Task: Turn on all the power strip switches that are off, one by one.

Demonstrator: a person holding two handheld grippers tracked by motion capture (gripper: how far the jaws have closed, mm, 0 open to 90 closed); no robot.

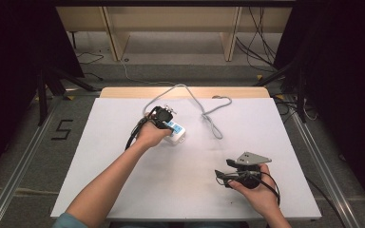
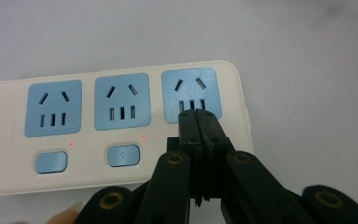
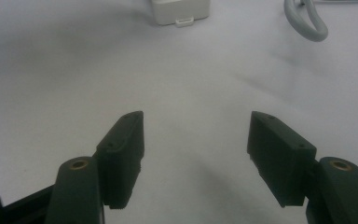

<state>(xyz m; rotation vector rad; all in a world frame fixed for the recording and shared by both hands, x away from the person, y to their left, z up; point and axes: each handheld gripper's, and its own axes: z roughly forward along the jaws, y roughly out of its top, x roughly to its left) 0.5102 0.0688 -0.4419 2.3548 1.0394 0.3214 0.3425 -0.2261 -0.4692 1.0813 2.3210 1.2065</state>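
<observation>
Left claw (image 2: 198, 114) clenched, tips over power strip (image 2: 98, 126) end socket; strip's long axis crosswise to claw.

Right tool (image 3: 196, 154) has its two black jaws spread wide with nothing between them, just bare white worktop (image 3: 74, 70). Up at the top edge there's the end of a white power strip (image 3: 181, 11), and a grey cable (image 3: 305, 21) loops off to its right.

high view overhead, facing forward; gripper views close; all share power strip (image 1: 175, 132).
</observation>
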